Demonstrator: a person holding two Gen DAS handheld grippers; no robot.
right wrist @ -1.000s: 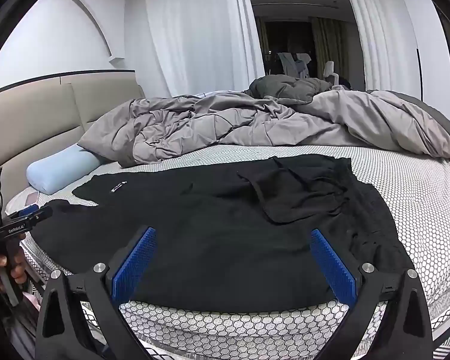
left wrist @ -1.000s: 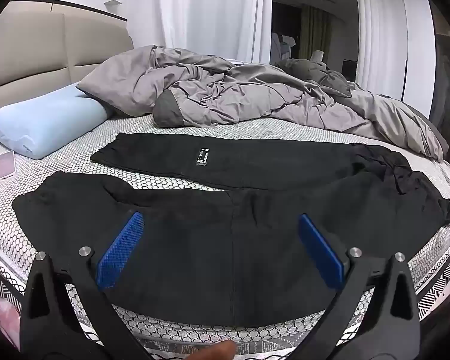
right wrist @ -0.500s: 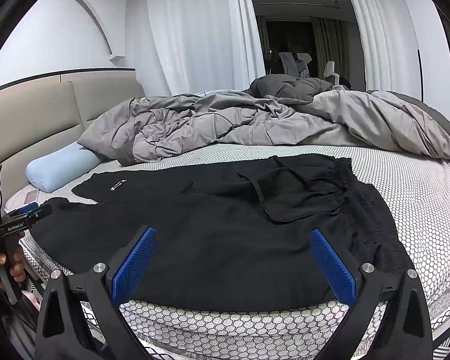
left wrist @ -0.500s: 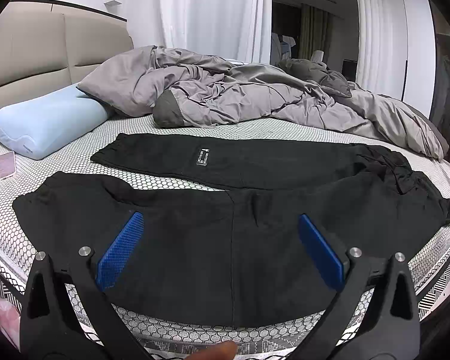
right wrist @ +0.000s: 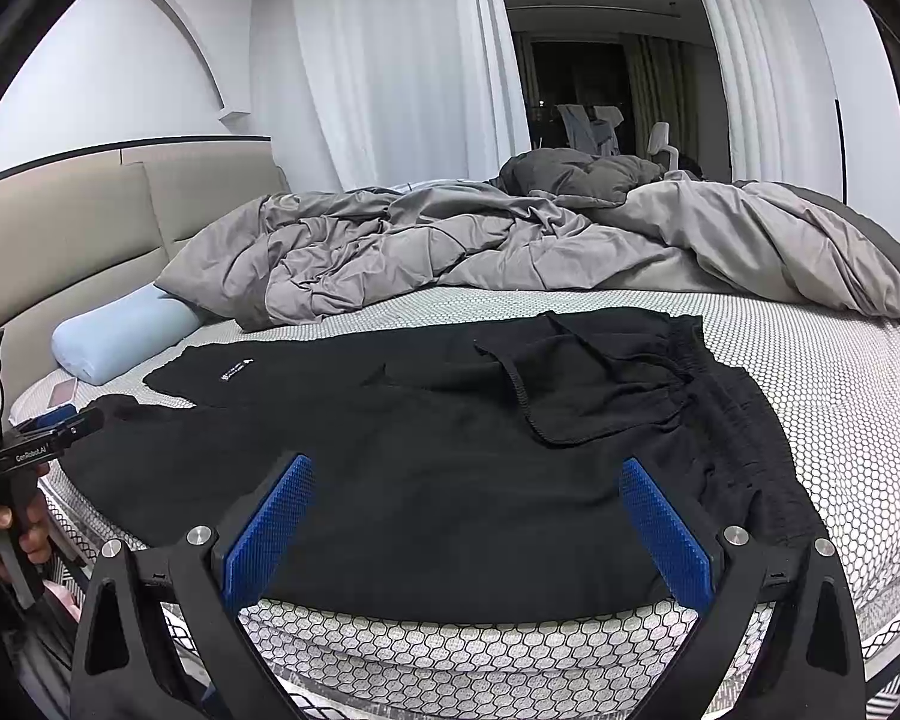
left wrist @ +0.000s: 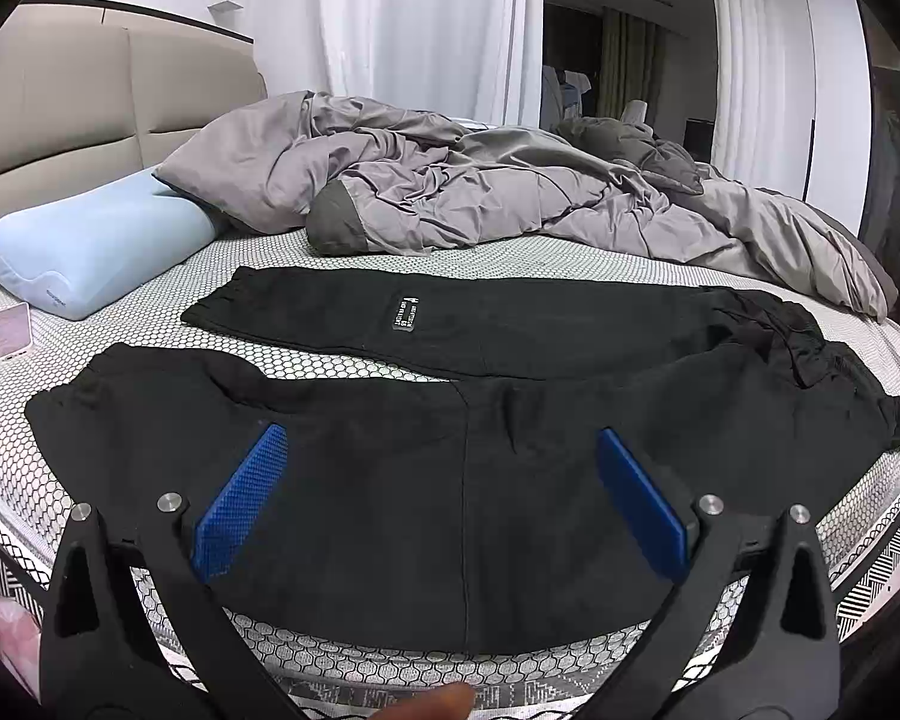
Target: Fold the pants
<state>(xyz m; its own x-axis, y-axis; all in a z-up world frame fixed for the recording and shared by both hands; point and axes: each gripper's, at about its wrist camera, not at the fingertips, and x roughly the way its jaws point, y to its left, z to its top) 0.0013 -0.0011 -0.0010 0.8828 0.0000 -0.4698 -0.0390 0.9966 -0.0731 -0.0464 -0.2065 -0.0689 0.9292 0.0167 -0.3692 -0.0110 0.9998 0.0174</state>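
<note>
1. Honeycomb-patterned bed (left wrist: pixel 330 252) fills both views; a beige padded headboard (left wrist: pixel 90 102) runs along its left side.
2. Grey duvet (left wrist: pixel 480 192) lies bunched along the far half of the bed, well apart from the pants.
3. Black pants (left wrist: pixel 450 468) lie spread flat on the near half of the bed, close to the front edge. Legs point left, the waistband (right wrist: pixel 708 384) sits to the right. The far leg carries a small white-lettered label (left wrist: pixel 407 312); a strip of bare bed shows between the two legs at the left end. In the right wrist view a pocket lining (right wrist: pixel 570 396) lies turned out near the waistband.
4. Pale blue pillow (left wrist: pixel 90 246) rests at the headboard, partly under the duvet's edge.
5. Left gripper (left wrist: pixel 438 498) hangs above the near leg, blue fingers (left wrist: pixel 240 504) wide apart, nothing between them. A hand (right wrist: pixel 6 534) holds its handle at the bed's left edge.
6. Right gripper (right wrist: pixel 468 522) hangs over the pants' near edge toward the waistband, fingers (right wrist: pixel 666 528) likewise spread, holding nothing.
7. Phone (left wrist: pixel 9 333) lies flat near the pillow.
</note>
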